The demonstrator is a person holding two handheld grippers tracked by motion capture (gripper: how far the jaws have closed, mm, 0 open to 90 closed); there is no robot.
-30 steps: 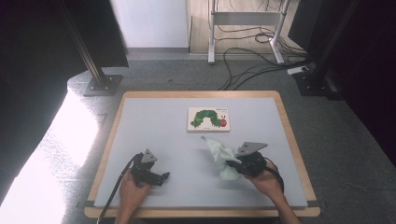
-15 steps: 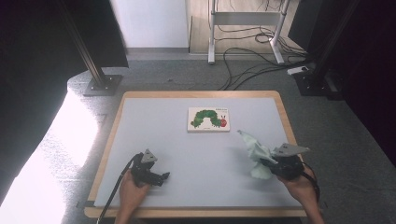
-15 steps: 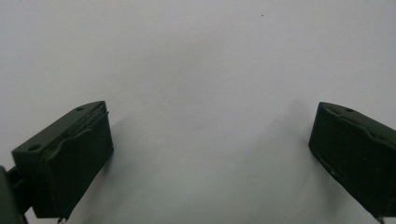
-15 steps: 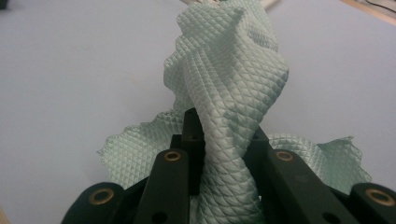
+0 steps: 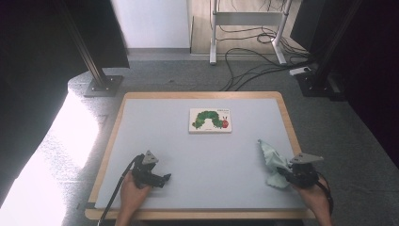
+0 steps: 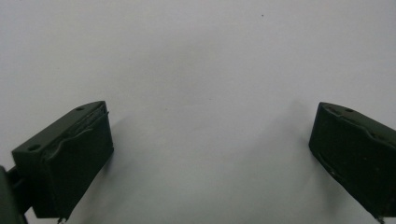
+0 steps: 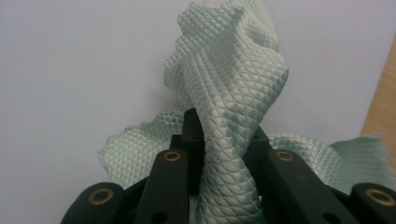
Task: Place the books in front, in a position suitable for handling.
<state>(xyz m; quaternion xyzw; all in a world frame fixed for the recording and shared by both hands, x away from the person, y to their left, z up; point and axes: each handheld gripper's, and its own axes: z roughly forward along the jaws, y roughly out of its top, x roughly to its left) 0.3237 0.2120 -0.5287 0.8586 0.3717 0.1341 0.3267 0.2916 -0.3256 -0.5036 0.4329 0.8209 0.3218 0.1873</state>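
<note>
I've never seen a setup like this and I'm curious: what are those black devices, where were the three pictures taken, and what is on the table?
A person sits at a wooden-edged table with a pale grey top, each hand holding a black two-jaw gripper. The high view looks down from above; the other two pictures come from cameras on the grippers. The left gripper rests low over bare tabletop, jaws wide open with nothing between them. The right gripper is shut on a pale green quilted cloth, bunched upward near the table's right edge. A white picture book with a green caterpillar lies flat farther back.

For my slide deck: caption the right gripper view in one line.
Right gripper pinches a bunched pale green quilted cloth above the grey table mat.
</note>
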